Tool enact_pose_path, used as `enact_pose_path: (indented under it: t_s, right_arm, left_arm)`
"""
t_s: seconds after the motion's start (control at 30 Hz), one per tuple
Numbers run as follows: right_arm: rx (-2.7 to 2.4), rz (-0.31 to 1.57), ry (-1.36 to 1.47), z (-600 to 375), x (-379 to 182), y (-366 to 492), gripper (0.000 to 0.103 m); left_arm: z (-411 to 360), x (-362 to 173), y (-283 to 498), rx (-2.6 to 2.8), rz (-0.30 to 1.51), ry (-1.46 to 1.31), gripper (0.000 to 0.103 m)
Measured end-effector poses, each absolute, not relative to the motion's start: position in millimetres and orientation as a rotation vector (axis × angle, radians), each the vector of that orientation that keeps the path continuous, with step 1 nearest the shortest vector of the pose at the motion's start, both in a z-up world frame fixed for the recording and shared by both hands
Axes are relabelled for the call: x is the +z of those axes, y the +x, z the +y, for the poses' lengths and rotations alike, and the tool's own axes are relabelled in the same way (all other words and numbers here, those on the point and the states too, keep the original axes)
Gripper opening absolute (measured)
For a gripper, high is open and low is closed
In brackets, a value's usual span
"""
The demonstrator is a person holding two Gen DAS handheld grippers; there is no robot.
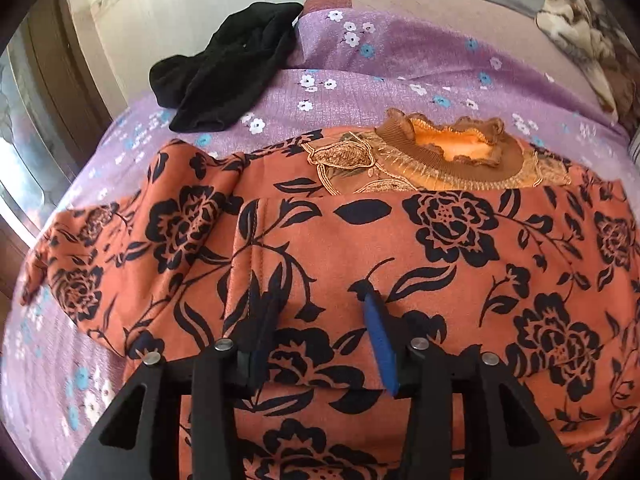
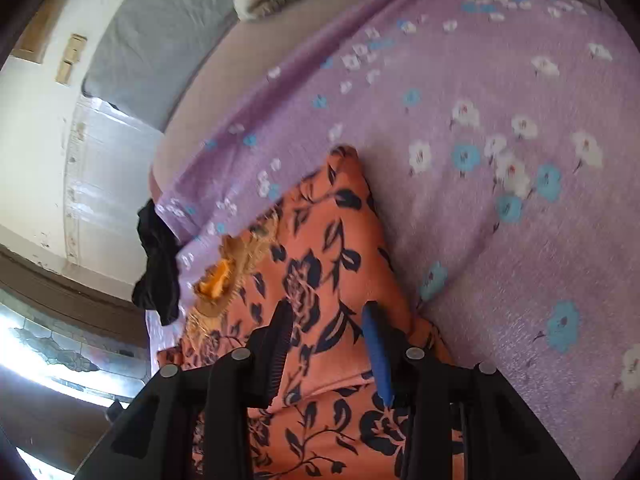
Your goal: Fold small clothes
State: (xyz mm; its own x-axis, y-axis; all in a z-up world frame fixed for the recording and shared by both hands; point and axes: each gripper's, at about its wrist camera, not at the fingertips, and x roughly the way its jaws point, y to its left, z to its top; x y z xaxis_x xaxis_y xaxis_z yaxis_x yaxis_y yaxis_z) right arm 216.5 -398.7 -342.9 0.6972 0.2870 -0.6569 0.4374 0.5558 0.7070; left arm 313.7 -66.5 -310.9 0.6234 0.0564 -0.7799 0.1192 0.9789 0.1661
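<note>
An orange top [image 1: 400,248] with black flowers and a frilled brown collar [image 1: 452,144] lies spread on the purple flowered bedspread [image 1: 400,64]. Its left sleeve [image 1: 120,240] sticks out to the side. My left gripper [image 1: 320,300] is open just above the top's middle and holds nothing. In the right wrist view the same top [image 2: 320,264] lies below, its collar [image 2: 224,280] to the left. My right gripper [image 2: 328,312] is open over the top's right part, near its edge, and is empty.
A black garment [image 1: 228,68] lies crumpled at the far left of the bed; it also shows in the right wrist view [image 2: 158,264]. A grey pillow [image 2: 160,40] and a patterned blanket [image 1: 580,28] lie at the bed's head. A wall and door are at the left.
</note>
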Motion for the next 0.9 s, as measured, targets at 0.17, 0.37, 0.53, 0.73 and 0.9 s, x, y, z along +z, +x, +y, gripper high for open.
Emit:
enact_pose_path:
  t_s: [0.17,0.37,0.53,0.73,0.9]
  right_arm:
    - [-0.105,0.826,0.981,-391.7,-323.6,199.2,0.038]
    - [-0.151,0.667,0.735,-361.2,-259.7,133.8,0.057]
    - [-0.172,0.578,0.57,-323.6,-233.9,70.7,0.06]
    - [-0.156,0.601,0.578,-301.6,-241.1,38.0,0.06]
    - [-0.146,0.678,0.465,-271.4,-255.1,59.7,0.06]
  left_arm:
    - [-55.7,-294.7,301.8,-0.011,0.841,0.112,0.057]
    - [-70.5,-257.6,255.7,-0.055,0.618,0.186,0.082]
    - [-67.2,-235.1,226.4,-0.083,0.56,0.203,0.089]
    - [-27.2,-203.3,195.9,-0.073,0.567,0.072,0.095]
    - [48.0,-183.5,190.1,0.036,0.615,-0.03,0.096]
